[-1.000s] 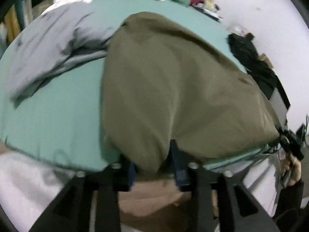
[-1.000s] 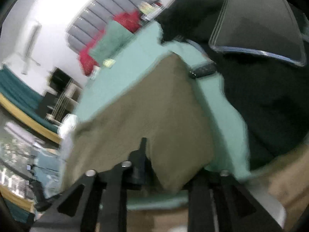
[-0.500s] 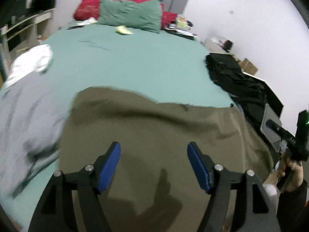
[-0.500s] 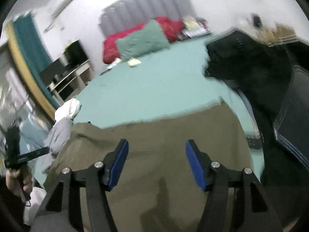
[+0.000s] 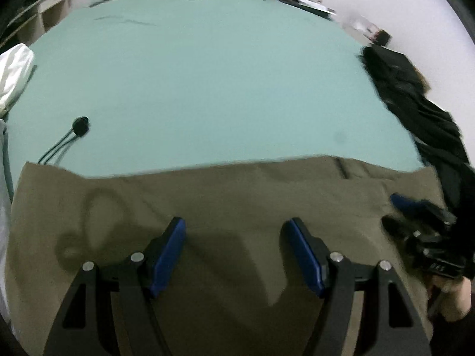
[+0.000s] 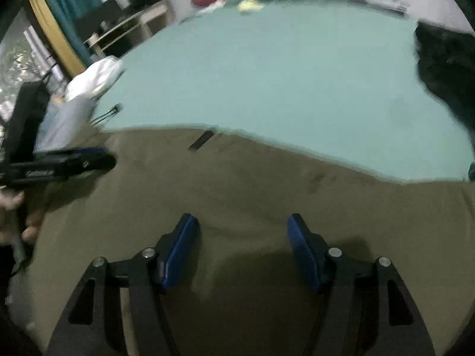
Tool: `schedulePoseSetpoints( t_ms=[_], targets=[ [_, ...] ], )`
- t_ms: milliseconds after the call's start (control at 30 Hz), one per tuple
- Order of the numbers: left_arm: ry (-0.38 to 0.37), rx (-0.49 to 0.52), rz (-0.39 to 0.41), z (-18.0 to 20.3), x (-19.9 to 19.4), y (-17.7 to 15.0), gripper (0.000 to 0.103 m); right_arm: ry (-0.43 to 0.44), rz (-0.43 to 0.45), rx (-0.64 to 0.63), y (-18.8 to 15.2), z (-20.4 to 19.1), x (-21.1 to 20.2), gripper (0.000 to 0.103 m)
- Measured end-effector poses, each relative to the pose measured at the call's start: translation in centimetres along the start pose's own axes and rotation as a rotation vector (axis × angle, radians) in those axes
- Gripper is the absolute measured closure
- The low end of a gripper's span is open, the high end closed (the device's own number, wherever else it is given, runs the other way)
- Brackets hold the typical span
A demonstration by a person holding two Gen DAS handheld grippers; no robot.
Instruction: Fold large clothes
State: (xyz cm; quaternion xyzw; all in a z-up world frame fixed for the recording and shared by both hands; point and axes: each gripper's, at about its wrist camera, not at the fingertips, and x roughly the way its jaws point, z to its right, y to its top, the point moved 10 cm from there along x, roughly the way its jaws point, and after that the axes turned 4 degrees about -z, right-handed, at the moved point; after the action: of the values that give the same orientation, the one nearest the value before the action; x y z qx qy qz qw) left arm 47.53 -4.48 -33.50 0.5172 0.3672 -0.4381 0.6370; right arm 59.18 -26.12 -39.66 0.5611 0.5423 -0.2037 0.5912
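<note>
Left wrist view: the left hand-held gripper [image 5: 234, 255] hovered with its blue pads apart and nothing between them, just above the olive garment [image 5: 225, 204]. The garment lay spread flat across the near end of the bed [image 5: 213, 89], its far edge running roughly straight from side to side. The right hand-held gripper [image 5: 415, 216] showed at the garment's right edge, blurred. A black cord [image 5: 63, 141] lay on the sheet just beyond the garment's left corner, a black pile [image 5: 415, 101] along the bed's right side, a white bundle [image 5: 13, 74] at its left. No writing could be read here.

Right wrist view: the right hand-held gripper [image 6: 242, 249] likewise stood spread wide and empty over the garment [image 6: 237, 184]. A small dark tag [image 6: 202, 142] sat near the cloth's far edge. The left hand-held gripper [image 6: 89, 155] reached in at the left; white lettering on its body was too blurred to read.

Judging by how it lay, the garment seemed laid out, perhaps folded once, though no doubled layer could be made out; the remaining folds to a compact bundle looked undone.
</note>
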Motion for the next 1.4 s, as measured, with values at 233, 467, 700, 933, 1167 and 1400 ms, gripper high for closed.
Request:
schedulePoseSetpoints(
  t_ms=[233, 467, 700, 933, 1167, 1400],
  targets=[
    [0.057, -0.009, 0.042, -0.8, -1.1, -0.2, 0.032, -0.117, 0.057, 0.010, 1.7, 1.1, 0.2, 0.041],
    [-0.067, -0.029, 0.203, 1.7, -10.6, -4.1, 0.031, -0.109, 0.197, 0.182, -1.5, 4.0, -11.0, 0.038],
    [-0.170, 0.063, 0.204, 10.6, -13.7, -10.8, 0.031, -0.133, 0.324, 0.421, -11.5, 7.4, -21.4, 0.021],
    [-0.068, 0.040, 0.082, 10.9, -8.9, -15.5, 0.031, -0.040, 0.299, 0.645, -21.5, 10.7, -22.0, 0.011],
    [0.008, 0.089, 0.095, 10.1, -5.0, -16.9, 0.030, 0.203, 0.237, 0.709, -23.2, 8.4, -18.0, 0.011],
    [0.060, 0.097, 0.157, 10.1, -4.4, -16.3, 0.029, 0.195, 0.233, 0.605, -22.5, 3.9, -16.3, 0.010]
  ],
)
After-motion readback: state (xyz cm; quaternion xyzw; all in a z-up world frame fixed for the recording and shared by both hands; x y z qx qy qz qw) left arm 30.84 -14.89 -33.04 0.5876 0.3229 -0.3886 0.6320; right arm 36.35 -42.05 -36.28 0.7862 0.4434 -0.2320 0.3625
